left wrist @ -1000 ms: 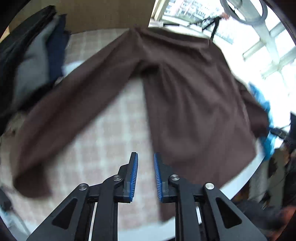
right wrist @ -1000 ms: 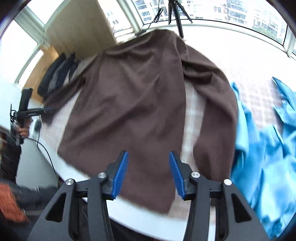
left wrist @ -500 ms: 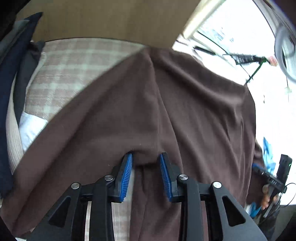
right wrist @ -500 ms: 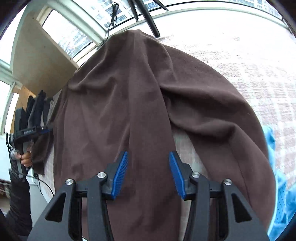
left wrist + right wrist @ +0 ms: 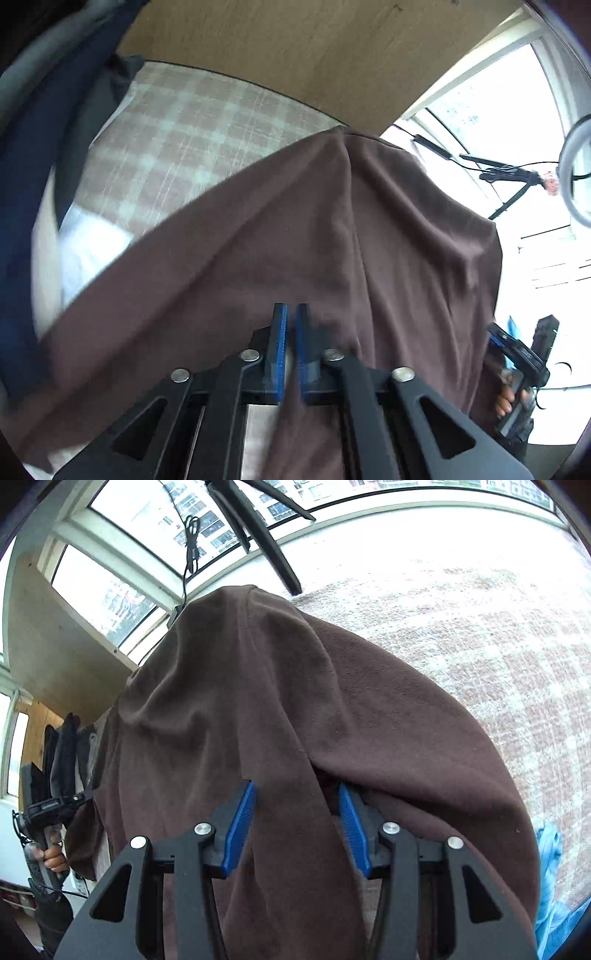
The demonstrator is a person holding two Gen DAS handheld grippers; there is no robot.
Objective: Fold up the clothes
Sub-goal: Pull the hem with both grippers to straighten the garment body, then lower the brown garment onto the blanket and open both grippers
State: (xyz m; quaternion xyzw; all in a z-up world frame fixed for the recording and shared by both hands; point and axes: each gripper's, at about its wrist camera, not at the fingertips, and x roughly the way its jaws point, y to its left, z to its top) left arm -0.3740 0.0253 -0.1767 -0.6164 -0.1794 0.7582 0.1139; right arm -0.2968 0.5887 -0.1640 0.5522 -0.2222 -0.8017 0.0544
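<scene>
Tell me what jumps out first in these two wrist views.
The brown garment fills the middle of both views, spread over the checked tablecloth. The left gripper is pinched shut on a fold of it near the bottom centre, while the right gripper stands open with brown cloth between its blue pads. A scrap of light blue fabric shows at the lower right edge of the right view.

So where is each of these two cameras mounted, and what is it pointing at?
Left wrist: on the left gripper, looking along its shut fingers at the brown garment on the checked tablecloth.
Right wrist: on the right gripper, open over that garment; the other hand shows at left.
Both views share the garment and tablecloth.
</scene>
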